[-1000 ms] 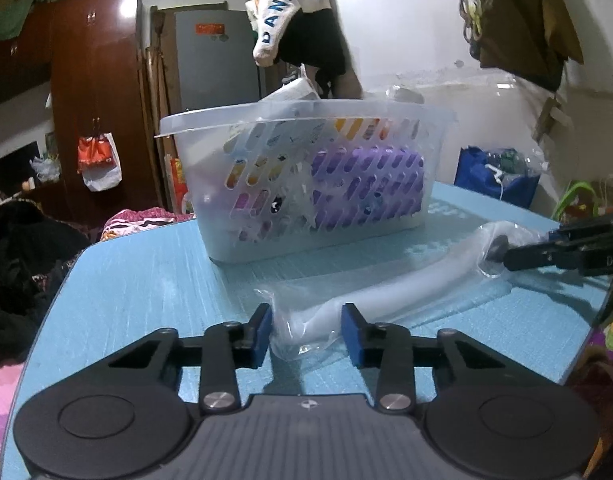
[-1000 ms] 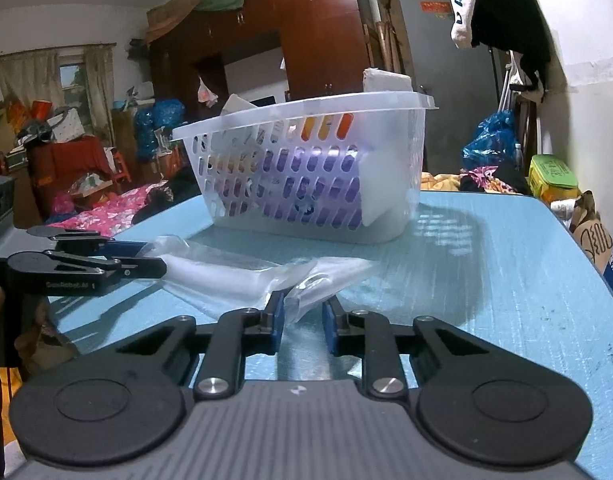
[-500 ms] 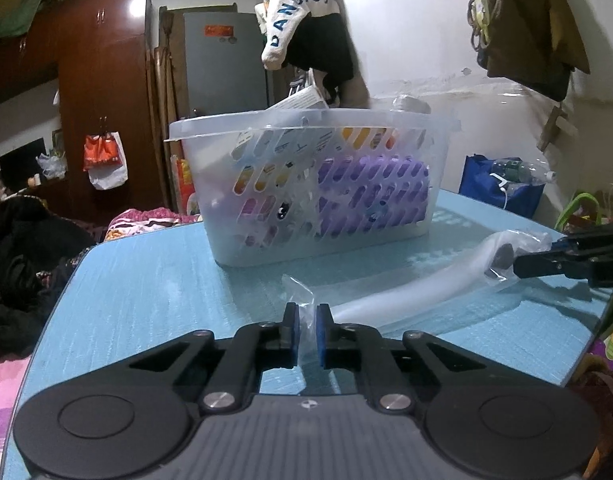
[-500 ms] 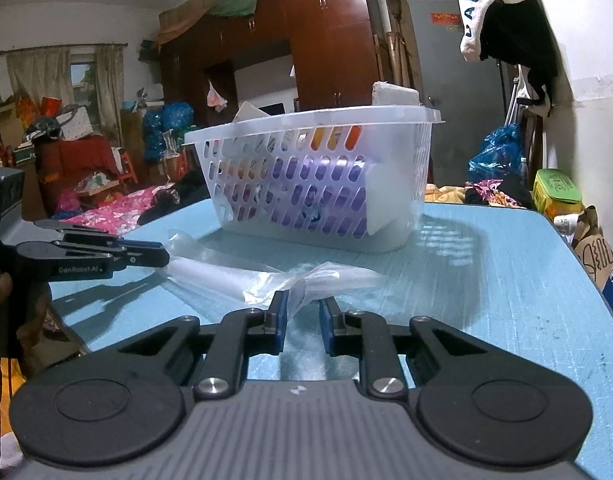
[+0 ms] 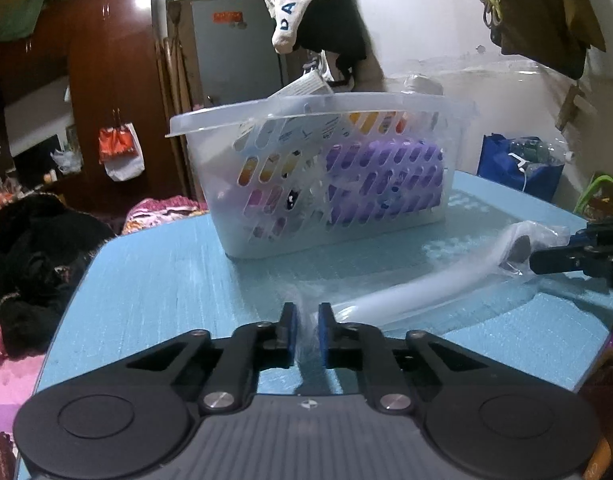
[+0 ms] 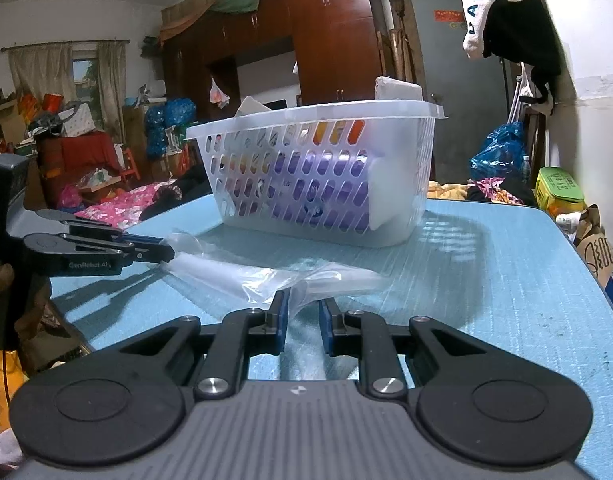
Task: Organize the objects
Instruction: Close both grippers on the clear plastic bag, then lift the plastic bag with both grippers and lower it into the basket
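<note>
Left gripper (image 5: 306, 322): jaws nipped shut on clear plastic bag (image 5: 418, 292) end | right gripper (image 6: 302, 318): jaws narrowly parted, pinching bag's opposite end | basket (image 5: 318, 176) beyond both.

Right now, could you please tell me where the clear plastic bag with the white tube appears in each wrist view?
Left wrist view: the clear plastic bag runs from bottom centre toward the right edge.
Right wrist view: the bag lies left of centre, running down to the bottom middle.
Shared landmark: the white perforated basket stands on the blue table behind it.
</note>
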{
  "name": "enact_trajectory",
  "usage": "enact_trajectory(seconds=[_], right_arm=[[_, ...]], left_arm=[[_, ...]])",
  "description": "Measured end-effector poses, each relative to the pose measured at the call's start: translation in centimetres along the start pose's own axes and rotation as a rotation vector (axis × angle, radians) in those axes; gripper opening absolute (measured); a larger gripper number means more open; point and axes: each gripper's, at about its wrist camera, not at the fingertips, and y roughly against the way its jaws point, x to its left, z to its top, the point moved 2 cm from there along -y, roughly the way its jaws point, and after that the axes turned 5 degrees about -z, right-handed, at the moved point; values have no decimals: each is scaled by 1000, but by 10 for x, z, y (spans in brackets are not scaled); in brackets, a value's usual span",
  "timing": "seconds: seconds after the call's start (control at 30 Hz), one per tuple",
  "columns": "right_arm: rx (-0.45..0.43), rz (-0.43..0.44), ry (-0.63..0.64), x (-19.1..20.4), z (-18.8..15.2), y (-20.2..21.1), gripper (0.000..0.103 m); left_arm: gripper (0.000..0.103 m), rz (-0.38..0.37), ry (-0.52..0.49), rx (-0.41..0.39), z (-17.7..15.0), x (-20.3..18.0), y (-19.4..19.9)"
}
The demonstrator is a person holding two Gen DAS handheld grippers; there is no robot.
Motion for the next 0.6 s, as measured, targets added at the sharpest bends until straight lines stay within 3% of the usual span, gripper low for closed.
enact_trajectory(seconds=[0.13,0.33,0.6], right_arm=[[-15,-4,-2,-2,2,3,18],[-48,-11,29,3,11,9,16],[-155,-15,82,9,62,32,14]], left_arm=[[5,-6,50,-44,1,10,6],[5,-4,27,-100,3,6,16],[5,-17,20,-204,33,5,51]])
